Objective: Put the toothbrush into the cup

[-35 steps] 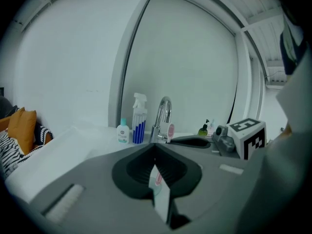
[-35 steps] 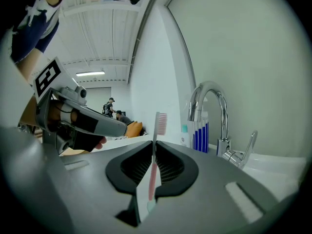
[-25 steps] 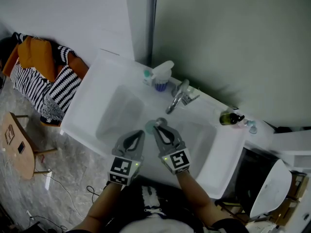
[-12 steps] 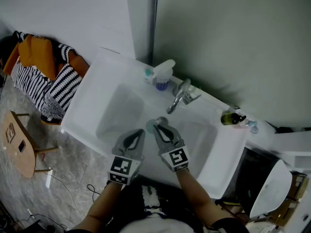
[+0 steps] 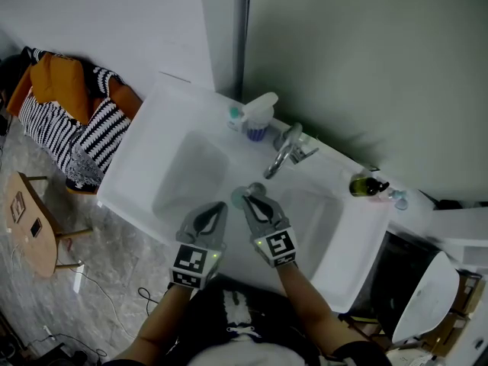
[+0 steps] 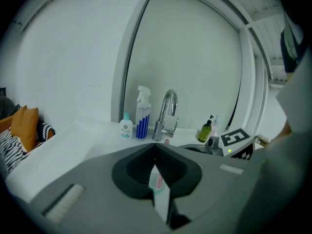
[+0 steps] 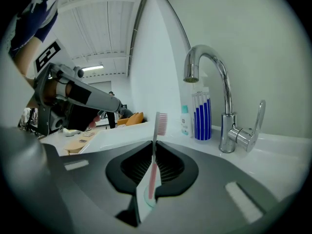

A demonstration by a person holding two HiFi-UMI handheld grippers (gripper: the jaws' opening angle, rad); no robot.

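The toothbrush is in no cup yet. It stands bristles up, pinched in the closed jaws of the right gripper over the sink. At its 9 o'clock, the left gripper has its jaws pressed together, with a white sliver in the seam that I cannot name. I cannot pick out a cup. The faucet crowds 12 o'clock; there is open room above.
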